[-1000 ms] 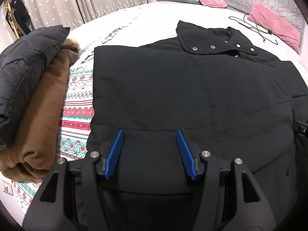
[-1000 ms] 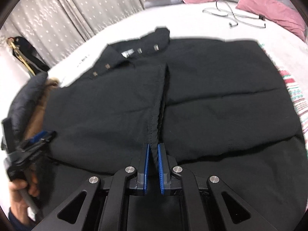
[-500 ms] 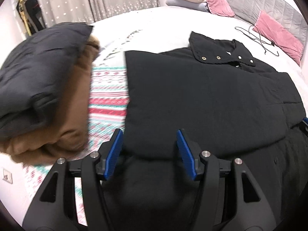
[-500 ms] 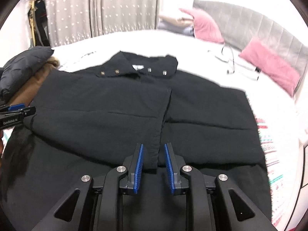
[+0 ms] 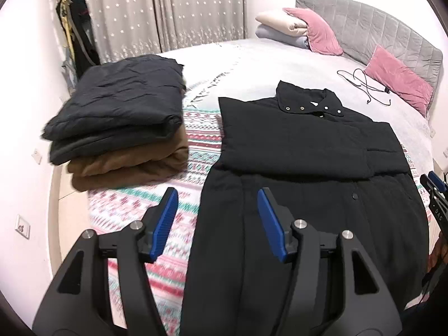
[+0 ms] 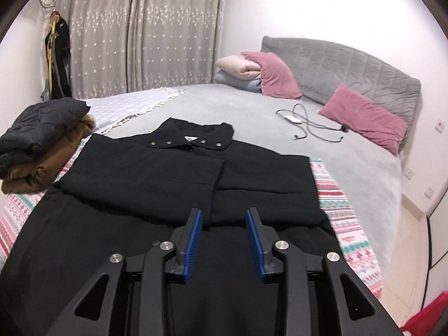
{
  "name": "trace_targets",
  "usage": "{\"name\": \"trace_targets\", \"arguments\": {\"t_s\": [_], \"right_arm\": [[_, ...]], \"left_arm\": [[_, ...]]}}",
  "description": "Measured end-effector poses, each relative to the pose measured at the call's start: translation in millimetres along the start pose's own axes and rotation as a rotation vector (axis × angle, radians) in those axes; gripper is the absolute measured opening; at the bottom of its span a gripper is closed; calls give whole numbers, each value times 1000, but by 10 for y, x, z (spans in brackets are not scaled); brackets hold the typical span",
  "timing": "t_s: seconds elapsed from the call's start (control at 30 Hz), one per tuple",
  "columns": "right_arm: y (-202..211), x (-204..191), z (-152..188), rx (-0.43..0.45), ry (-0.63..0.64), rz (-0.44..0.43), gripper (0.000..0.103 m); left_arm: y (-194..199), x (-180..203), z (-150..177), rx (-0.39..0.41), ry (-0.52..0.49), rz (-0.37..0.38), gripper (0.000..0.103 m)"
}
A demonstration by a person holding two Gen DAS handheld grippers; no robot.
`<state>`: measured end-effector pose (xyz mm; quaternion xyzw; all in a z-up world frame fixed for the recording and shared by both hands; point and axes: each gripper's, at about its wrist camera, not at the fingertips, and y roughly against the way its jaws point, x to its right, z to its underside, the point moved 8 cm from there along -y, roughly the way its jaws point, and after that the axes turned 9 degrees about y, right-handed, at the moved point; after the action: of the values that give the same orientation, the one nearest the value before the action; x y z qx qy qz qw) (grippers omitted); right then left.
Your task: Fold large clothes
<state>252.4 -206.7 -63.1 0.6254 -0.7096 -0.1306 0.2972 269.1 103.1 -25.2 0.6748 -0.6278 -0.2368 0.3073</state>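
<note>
The left gripper [image 5: 217, 221] stands with its two blue pads well apart and nothing between them, held above the near left edge of the black coat [image 5: 308, 168]. The right gripper [image 6: 224, 238] has just been opening its jaws; its two blue pads are now parted with a clear gap, empty, above the middle of the coat, which no longer sits between them. In the left wrist view the tip of the right gripper shows at the far right edge, beside a bit of a hand. The one black coat lies flat on the patterned blanket [image 5: 193, 145] on the bed [image 6: 238, 106], its two sleeves folded in across the chest so they meet near the middle, collar toward the headboard, with four metal snaps visible along the collar and a white label inside it. Left of the coat sits one stack of folded clothes [image 5: 117, 128]: a dark quilted garment on top, a brown one beneath, two layers that can be told apart. Farther off on the grey cover lies one tangled cable [image 6: 305, 123]. Two pink pillows [image 6: 364, 114] rest against the grey headboard, and one pile of folded bedding [image 6: 240, 72], a cream piece over a pale blue one, sits beside the nearer pillow. Curtains hang behind.
</note>
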Motion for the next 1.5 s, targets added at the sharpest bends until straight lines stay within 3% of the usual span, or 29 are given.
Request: {"name": "trace_targets", "arguments": {"t_s": [0.17, 0.43, 0.63, 0.83, 1.0, 1.33, 1.43, 1.47, 1.5], "right_arm": [[330, 122, 282, 25, 3, 42, 38], [661, 444, 1035, -24, 44, 109, 52], [668, 1148, 1990, -245, -227, -74, 63], [661, 1607, 2681, -372, -581, -259, 65], [689, 1455, 2902, -412, -707, -422, 65], [548, 1300, 3217, -492, -887, -539, 65], [546, 1278, 3215, -491, -886, -528, 65], [564, 1277, 3183, -477, -874, -523, 60], [583, 1265, 3146, -466, -856, -526, 48]], "left_arm": [[158, -112, 389, -14, 28, 23, 66], [70, -414, 1387, -172, 126, 91, 66], [102, -701, 1791, -234, 229, 136, 66], [174, -695, 1939, -262, 286, 219, 66], [163, -670, 1984, -264, 279, 221, 66], [147, -674, 2063, -269, 368, 302, 66], [158, -650, 2064, -257, 367, 314, 66], [158, -652, 2080, -251, 359, 302, 64], [152, -653, 2094, -249, 349, 289, 56]]}}
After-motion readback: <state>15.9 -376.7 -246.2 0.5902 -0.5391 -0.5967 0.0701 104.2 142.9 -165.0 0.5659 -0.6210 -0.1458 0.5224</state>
